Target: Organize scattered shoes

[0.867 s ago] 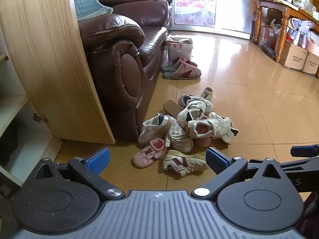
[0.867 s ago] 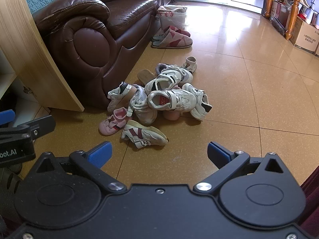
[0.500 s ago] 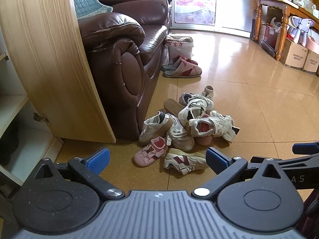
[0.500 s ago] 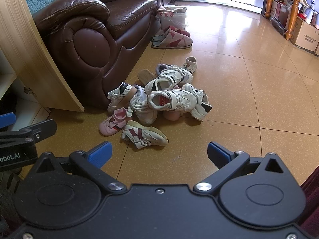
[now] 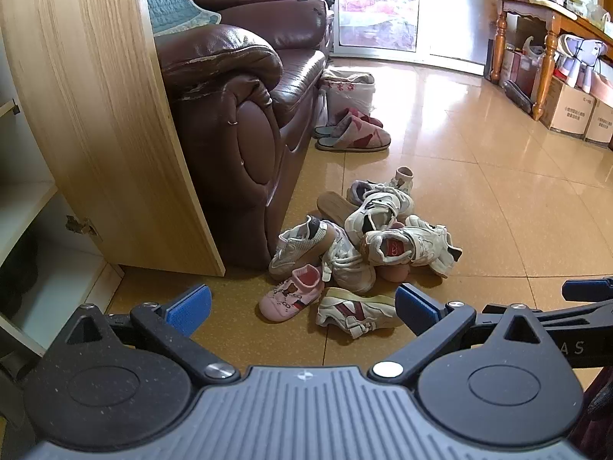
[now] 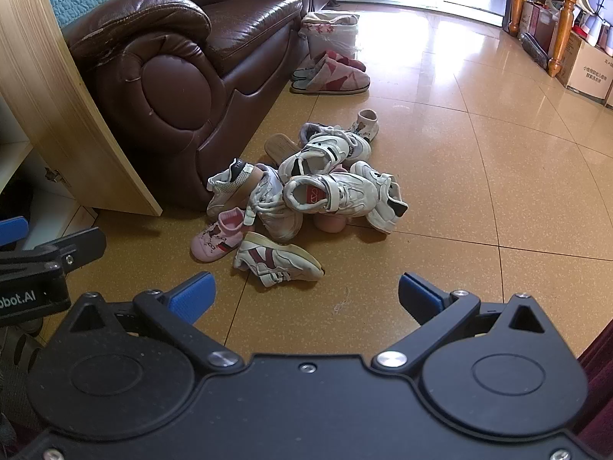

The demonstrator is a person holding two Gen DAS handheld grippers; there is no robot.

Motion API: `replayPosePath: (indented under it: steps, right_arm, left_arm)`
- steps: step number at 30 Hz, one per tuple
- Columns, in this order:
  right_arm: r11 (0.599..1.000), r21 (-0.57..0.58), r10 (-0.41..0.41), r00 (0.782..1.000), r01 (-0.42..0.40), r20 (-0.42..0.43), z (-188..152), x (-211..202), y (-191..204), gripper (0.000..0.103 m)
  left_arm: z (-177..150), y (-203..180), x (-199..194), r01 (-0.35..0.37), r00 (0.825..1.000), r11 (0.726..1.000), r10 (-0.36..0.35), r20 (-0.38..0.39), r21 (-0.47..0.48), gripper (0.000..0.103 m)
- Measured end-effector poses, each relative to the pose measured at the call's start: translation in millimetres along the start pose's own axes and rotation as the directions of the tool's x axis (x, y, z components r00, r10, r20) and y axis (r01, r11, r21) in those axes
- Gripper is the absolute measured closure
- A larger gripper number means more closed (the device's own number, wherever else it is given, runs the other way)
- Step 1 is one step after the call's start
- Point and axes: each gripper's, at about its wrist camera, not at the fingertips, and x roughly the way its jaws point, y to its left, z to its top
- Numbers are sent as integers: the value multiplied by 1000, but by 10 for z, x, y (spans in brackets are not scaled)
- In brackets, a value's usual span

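Note:
A pile of several small shoes (image 5: 367, 245) lies on the tan floor beside the brown sofa; it also shows in the right wrist view (image 6: 306, 191). Nearest me are a pink baby shoe (image 5: 291, 293) (image 6: 218, 237) and a white shoe with maroon stripes (image 5: 358, 312) (image 6: 277, 258). A white sneaker with a red insole (image 5: 410, 243) (image 6: 325, 193) lies on top. My left gripper (image 5: 302, 310) is open and empty, short of the pile. My right gripper (image 6: 306, 295) is open and empty, also short of the pile.
An open wooden cabinet door (image 5: 95, 115) stands at left with white shelves (image 5: 23, 207) behind it. The leather sofa (image 5: 245, 122) sits behind the pile. A pair of pink slippers (image 5: 352, 136) and a white bin (image 5: 346, 88) lie farther back. A wooden table (image 5: 544, 38) and boxes stand at right.
Both grippers have drifted very slightly; the left view has shifted a little to the right. The shoes have not moved and both grippers stay open.

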Motion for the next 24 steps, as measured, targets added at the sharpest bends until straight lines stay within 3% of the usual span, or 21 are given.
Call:
replayPosePath:
  steps: [24]
  right_arm:
    - [1000, -2, 4, 1000, -4, -3, 2, 19, -11, 0]
  left_arm:
    - [0, 24, 37, 3, 1000, 1000, -3, -1, -13, 0]
